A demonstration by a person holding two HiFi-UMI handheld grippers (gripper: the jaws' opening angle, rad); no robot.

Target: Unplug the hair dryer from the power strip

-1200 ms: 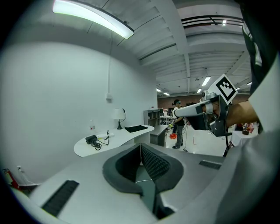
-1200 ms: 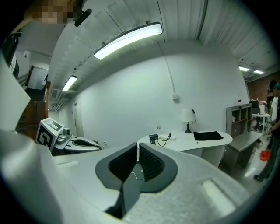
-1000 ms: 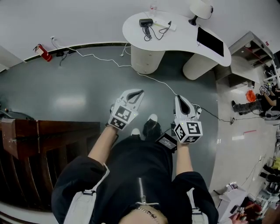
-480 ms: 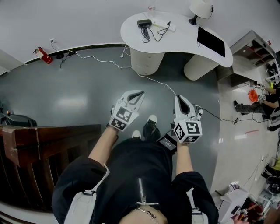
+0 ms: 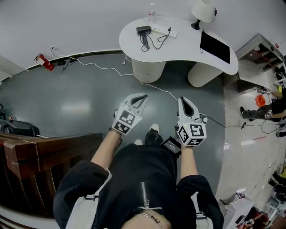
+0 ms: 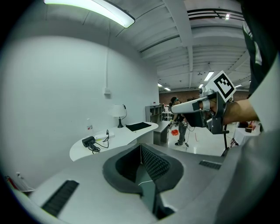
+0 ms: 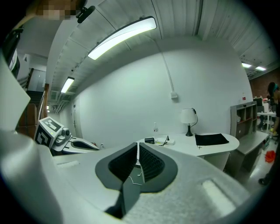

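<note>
A black hair dryer (image 5: 143,30) lies on the white curved desk (image 5: 187,49) far ahead, its cord looping to a white power strip (image 5: 163,31) beside it. Both also show small in the left gripper view, hair dryer (image 6: 89,141) and power strip (image 6: 103,136), and in the right gripper view, hair dryer (image 7: 149,140) and power strip (image 7: 166,141). My left gripper (image 5: 143,95) and right gripper (image 5: 182,99) are held out side by side over the grey floor, well short of the desk. Both are shut with nothing between the pads, left gripper (image 6: 140,149), right gripper (image 7: 137,157).
On the desk stand a lamp (image 5: 203,9), a bottle (image 5: 152,9) and a flat black pad (image 5: 215,41). A white cable (image 5: 154,85) trails across the floor. A dark wooden counter (image 5: 40,152) is at the left. A fire extinguisher (image 5: 45,63) sits by the wall; a person (image 5: 268,109) is at the right.
The desk has drawn nearer and lower in the head view as the person walks toward it. Both grippers keep their pose and stay shut.
</note>
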